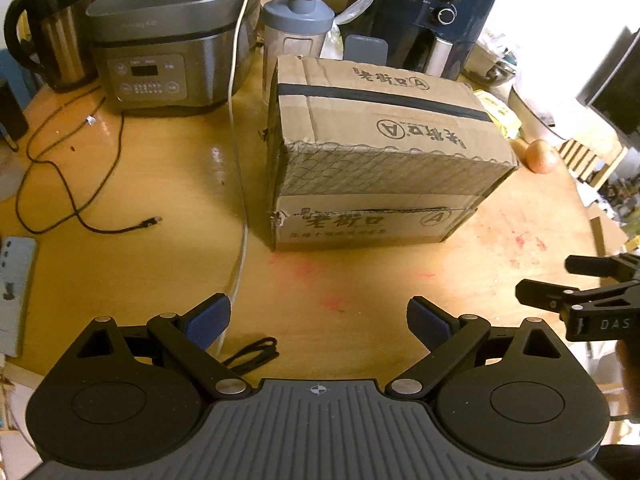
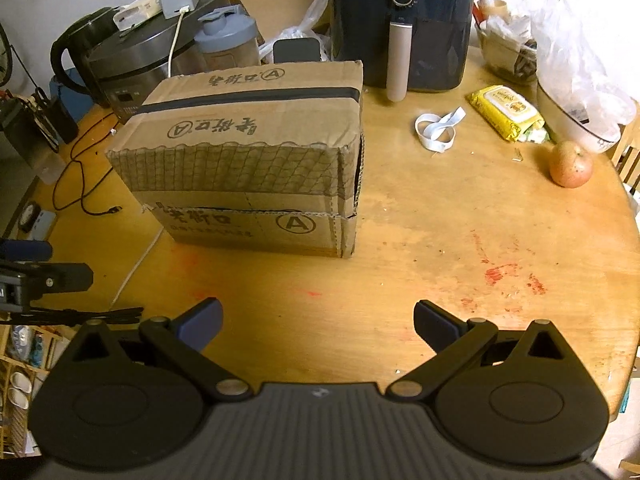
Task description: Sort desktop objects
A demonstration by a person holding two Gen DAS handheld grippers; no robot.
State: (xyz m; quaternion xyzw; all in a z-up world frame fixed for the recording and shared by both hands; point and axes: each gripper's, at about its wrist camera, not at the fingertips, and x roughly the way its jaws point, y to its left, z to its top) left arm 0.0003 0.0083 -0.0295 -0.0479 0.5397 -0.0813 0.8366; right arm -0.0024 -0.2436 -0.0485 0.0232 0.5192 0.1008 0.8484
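A closed cardboard box (image 1: pixel 376 152) with black tape and printed characters stands mid-table; it also shows in the right wrist view (image 2: pixel 256 160). My left gripper (image 1: pixel 319 322) is open and empty, held above the table's near edge in front of the box. My right gripper (image 2: pixel 318 326) is open and empty, to the right of the box's front. An apple (image 2: pixel 570 164) lies at the far right, also in the left wrist view (image 1: pixel 541 155). A yellow wipes pack (image 2: pixel 508 112) and a white strap loop (image 2: pixel 438 128) lie behind it. A black band (image 1: pixel 252 354) lies near my left fingers.
Behind the box stand a kettle (image 1: pixel 56 28), a rice cooker (image 1: pixel 168 52), a shaker bottle (image 1: pixel 296 24) and a dark air fryer (image 2: pixel 404 20). A white cable (image 1: pixel 240 160) and a black cable (image 1: pixel 72 184) cross the table's left part. A bowl with plastic bags (image 2: pixel 576 92) sits at right.
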